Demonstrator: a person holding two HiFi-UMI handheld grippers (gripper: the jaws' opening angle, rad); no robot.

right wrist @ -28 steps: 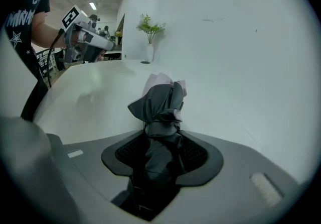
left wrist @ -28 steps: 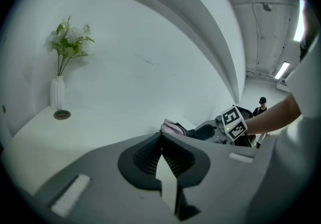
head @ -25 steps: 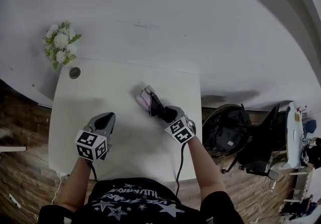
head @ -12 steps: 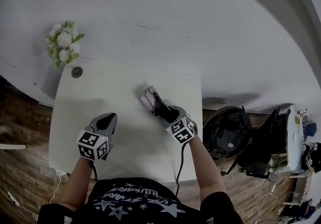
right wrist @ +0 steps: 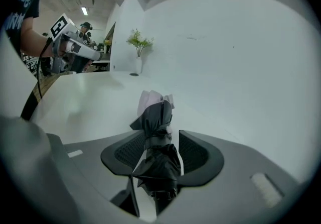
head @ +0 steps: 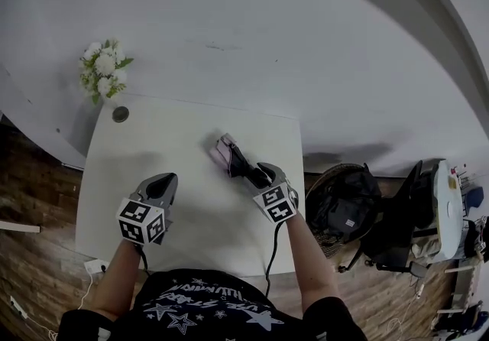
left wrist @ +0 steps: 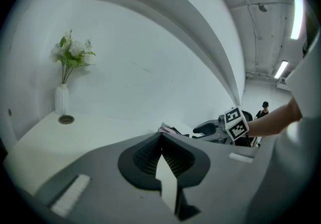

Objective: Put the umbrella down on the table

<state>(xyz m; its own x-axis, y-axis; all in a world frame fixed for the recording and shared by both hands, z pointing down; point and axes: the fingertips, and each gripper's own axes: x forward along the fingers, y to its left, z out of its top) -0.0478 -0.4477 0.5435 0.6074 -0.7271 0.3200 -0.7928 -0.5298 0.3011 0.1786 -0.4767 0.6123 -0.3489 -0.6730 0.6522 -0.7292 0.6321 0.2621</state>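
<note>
A folded umbrella, black with a pink end, lies along the jaws of my right gripper over the right middle of the white table. In the right gripper view the umbrella fills the gap between the pads and my right gripper is shut on it. I cannot tell whether it touches the tabletop. My left gripper hovers near the table's front left, shut and empty, its tips meeting. From there the umbrella shows just past the tips.
A white vase of flowers stands at the table's far left corner beside a small round disc. Right of the table, on the wooden floor, are a basket holding a dark bag and a black chair. A white wall lies behind.
The head view has shifted slightly. Both grippers and the umbrella keep about the same places over the table.
</note>
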